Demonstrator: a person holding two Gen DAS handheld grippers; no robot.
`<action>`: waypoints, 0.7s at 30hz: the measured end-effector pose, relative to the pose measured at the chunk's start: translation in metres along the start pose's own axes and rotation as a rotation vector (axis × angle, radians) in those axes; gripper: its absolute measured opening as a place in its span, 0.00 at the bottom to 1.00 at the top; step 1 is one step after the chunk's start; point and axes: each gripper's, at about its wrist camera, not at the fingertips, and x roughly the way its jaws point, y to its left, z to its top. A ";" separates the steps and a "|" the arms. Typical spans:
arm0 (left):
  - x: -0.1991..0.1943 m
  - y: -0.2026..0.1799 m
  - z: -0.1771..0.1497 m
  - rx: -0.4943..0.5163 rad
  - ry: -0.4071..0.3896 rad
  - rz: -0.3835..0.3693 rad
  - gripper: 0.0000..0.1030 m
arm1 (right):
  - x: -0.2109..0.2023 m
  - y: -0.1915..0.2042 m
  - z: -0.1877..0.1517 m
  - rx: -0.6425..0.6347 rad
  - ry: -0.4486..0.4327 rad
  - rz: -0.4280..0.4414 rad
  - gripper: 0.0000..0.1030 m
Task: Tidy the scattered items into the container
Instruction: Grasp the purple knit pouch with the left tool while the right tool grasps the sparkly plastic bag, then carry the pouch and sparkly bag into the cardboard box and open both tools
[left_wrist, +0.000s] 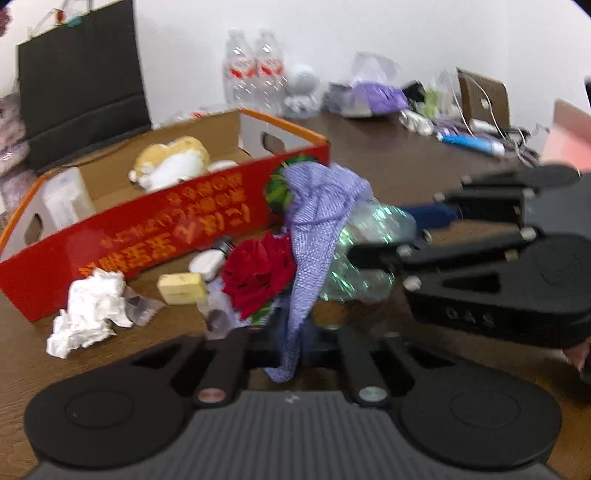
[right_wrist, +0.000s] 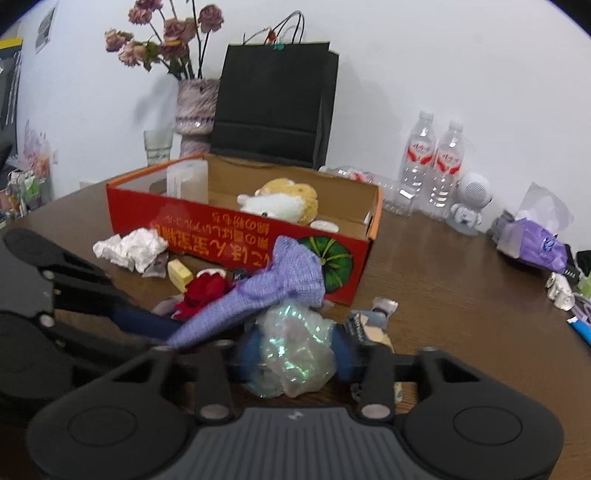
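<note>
Plain white wall (right_wrist: 443, 55) behind a dark brown wood-grain table (right_wrist: 443, 280). Against the wall: black paper bag (right_wrist: 275, 103), vase of dried roses (right_wrist: 195, 107), two water bottles (right_wrist: 436, 166). Light even, diffuse.

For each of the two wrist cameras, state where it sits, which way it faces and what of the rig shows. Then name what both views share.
Left wrist: on the left gripper, facing the red box and back wall; its fingers pinch the purple cloth. The right gripper enters from the right.
Right wrist: on the right gripper, facing the box's long side; it grips the crumpled plastic. The left gripper shows at left.
Shared: box, cloth, plastic, plush toy, crumpled tissue.
</note>
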 end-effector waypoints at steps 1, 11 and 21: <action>-0.004 0.002 0.000 -0.015 -0.022 -0.003 0.04 | -0.001 -0.001 -0.001 0.008 -0.004 0.006 0.30; -0.064 0.015 0.008 -0.127 -0.176 -0.040 0.04 | -0.044 -0.008 0.000 0.153 -0.139 0.015 0.20; -0.120 0.027 0.026 -0.155 -0.340 -0.045 0.04 | -0.084 0.003 0.016 0.162 -0.211 0.005 0.20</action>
